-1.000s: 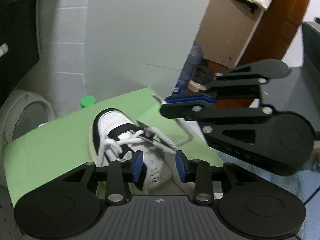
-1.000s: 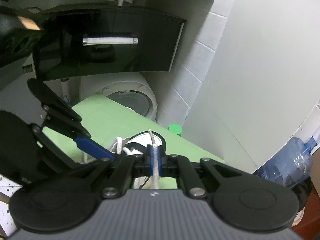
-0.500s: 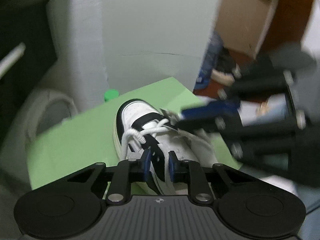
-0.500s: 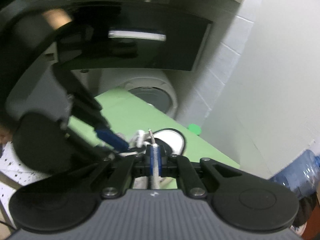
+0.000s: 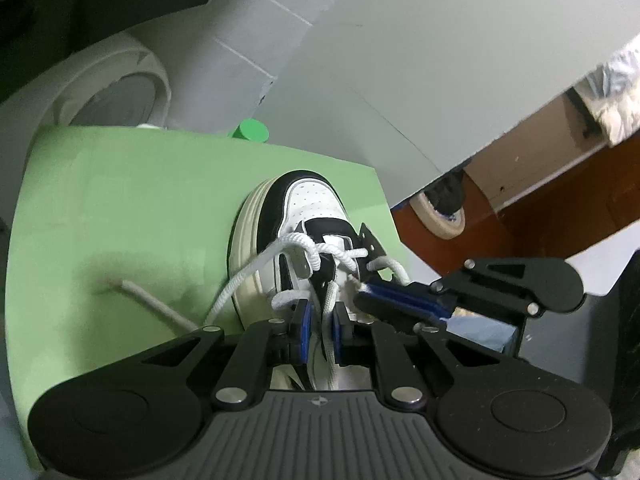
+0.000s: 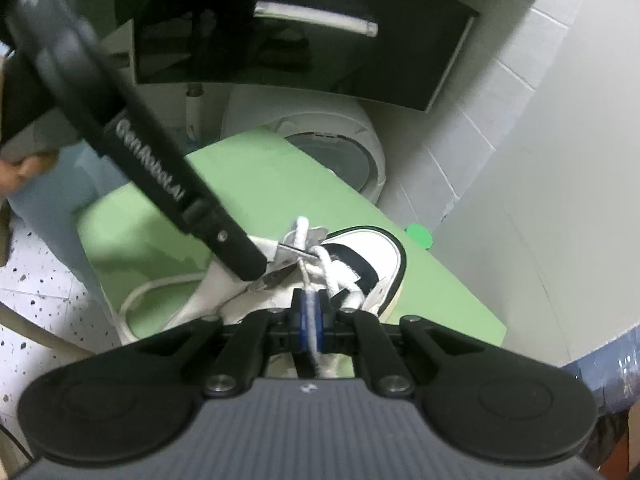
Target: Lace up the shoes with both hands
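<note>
The left gripper, black with blue pads, has just been closing its jaws on a strand of white rope shoelace that runs down between the pads; the pads sit close on either side of the strand, and whether they already press it cannot be told. The right gripper is clenched on a second white lace strand, whose stiff tip rises above the pads toward the eyelets.

In the left wrist view the right gripper comes in from the right, its blue pads shut at the shoe's tongue area. In the right wrist view the left gripper's black finger crosses from the upper left and ends at the laces; its arm carries white lettering that reads roughly "GenRobot.AI", partly blurred.

The black-and-white low-top sneaker with a cream sole lies on a light green tabletop, toe pointing away from both cameras. Lace loops cross loosely over the upper eyelets, and one loose end trails off to the left across the green surface.

Beyond the table edge, a small round green cap stands near the far corner. Behind it are a white rounded appliance with a circular opening, a white tiled wall and a flat grey panel. A dark glossy screen or cabinet hangs above, reflecting a tube light. A roll of beige tape lies on the reddish-brown floor to the right.
</note>
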`<state>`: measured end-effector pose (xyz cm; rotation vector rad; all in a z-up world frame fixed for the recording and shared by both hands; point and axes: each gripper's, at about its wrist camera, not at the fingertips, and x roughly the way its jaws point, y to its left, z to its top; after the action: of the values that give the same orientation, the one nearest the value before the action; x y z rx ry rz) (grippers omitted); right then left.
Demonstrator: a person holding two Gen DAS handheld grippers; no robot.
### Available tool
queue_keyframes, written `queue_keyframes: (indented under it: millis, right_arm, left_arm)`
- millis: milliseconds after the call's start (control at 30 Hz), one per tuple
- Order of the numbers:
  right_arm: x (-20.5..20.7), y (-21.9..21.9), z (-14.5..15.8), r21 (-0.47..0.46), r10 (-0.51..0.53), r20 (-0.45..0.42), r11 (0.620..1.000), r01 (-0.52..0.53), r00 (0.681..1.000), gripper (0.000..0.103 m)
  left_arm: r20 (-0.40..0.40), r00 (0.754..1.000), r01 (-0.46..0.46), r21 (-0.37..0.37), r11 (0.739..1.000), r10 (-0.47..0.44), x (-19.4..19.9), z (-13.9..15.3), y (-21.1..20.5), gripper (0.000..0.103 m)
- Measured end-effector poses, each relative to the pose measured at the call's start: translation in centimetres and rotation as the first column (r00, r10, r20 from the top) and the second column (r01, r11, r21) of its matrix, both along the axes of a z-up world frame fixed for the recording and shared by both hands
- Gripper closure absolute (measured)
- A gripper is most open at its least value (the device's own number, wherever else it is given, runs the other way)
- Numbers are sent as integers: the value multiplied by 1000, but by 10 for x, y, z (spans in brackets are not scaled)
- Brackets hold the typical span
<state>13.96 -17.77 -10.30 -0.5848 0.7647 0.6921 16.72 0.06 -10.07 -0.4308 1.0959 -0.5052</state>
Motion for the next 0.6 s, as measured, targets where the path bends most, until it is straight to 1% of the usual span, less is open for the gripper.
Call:
queue_keyframes:
  millis: [133,233,333,400,500,600]
  right_arm:
    - [-2,4,-3,-36,33,21,999,-33,999,98]
    - [-8,13,-10,-118,83,62,990,-76,995,98]
    - [-11,20,-16,-179,108,82,980,-92,991,98]
    - [-10,20,-16,-178,108,80,980,-92,991,98]
    - [-7,17,-14,-150,94,70,985,-83,993,98]
    - [-8,19,-15,-156,116,81,982,-102,990,98]
  left_arm:
    - [-12,1000,-7,-16,1000,7,3,-3,0,90]
    - [-18,1000,-10,-24,1000,10,4,-5,0,90]
    - [-16,1000,-9,-24,1000,8,5,-7,2,90]
    - [-17,1000,-9,-27,1000,9,5,-8,3,90]
    - [-16,1000,-8,-25,1000,7,6,-8,2,90]
    - [-21,1000,-11,-29,1000,10,6,-8,3,90]
